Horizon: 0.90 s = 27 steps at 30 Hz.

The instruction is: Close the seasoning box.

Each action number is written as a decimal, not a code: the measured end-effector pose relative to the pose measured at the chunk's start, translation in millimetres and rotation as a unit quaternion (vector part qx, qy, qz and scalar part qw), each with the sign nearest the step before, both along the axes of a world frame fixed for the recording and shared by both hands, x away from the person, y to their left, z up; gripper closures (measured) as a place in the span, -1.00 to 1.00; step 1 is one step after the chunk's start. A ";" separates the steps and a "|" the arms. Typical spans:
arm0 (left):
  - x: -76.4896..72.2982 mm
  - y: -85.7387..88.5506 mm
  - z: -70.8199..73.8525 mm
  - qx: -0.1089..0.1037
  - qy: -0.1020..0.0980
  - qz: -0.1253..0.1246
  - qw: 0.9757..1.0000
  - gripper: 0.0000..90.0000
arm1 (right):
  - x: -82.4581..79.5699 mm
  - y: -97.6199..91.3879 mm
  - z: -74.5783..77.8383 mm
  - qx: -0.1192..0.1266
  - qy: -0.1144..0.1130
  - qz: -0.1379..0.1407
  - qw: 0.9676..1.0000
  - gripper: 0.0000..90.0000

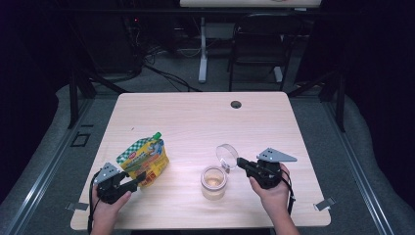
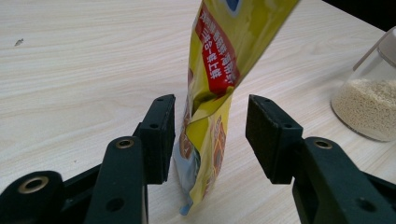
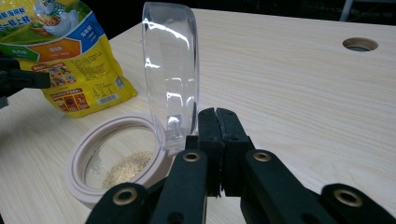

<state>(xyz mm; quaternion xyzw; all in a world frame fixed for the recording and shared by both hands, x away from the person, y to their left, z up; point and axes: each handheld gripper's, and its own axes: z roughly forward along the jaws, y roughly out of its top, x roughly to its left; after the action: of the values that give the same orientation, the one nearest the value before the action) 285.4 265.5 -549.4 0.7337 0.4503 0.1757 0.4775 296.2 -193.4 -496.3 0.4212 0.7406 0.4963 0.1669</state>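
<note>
The pouch (image 2: 210, 93) between the left gripper's (image 2: 210, 135) matt black jaws is glossy, crinkled foil. The lid (image 3: 170, 70) just beside the right gripper (image 3: 218, 140) is clear, shiny plastic. The bench (image 1: 195, 117) is pale matt wood grain.

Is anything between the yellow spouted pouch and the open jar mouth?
Nothing visible: bare wooden table separates the yellow spouted pouch from the glass jar, whose clear hinged lid stands up on its far side.

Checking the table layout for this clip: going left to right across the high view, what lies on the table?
Left gripper → yellow pouch → jar → clear lid → right gripper.
</note>
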 end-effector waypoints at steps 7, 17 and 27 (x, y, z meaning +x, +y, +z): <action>-0.2 0.0 0.0 0.000 0.000 0.001 1.000 0.18 | -0.7 3.3 -0.1 -0.003 -0.002 0.006 1.000 0.98; -0.1 -0.3 0.1 0.000 -0.002 0.001 1.000 0.18 | -2.3 6.0 -0.4 -0.002 -0.002 0.010 1.000 0.99; -0.4 0.3 0.5 -0.003 -0.002 0.001 1.000 0.17 | -7.0 13.4 -1.9 -0.006 -0.004 0.023 1.000 0.98</action>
<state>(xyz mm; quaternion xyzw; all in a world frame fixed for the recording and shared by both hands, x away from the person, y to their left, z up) 285.1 265.7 -548.9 0.7316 0.4508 0.1760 0.4802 289.2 -180.0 -498.2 0.4010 0.7525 0.4972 0.1604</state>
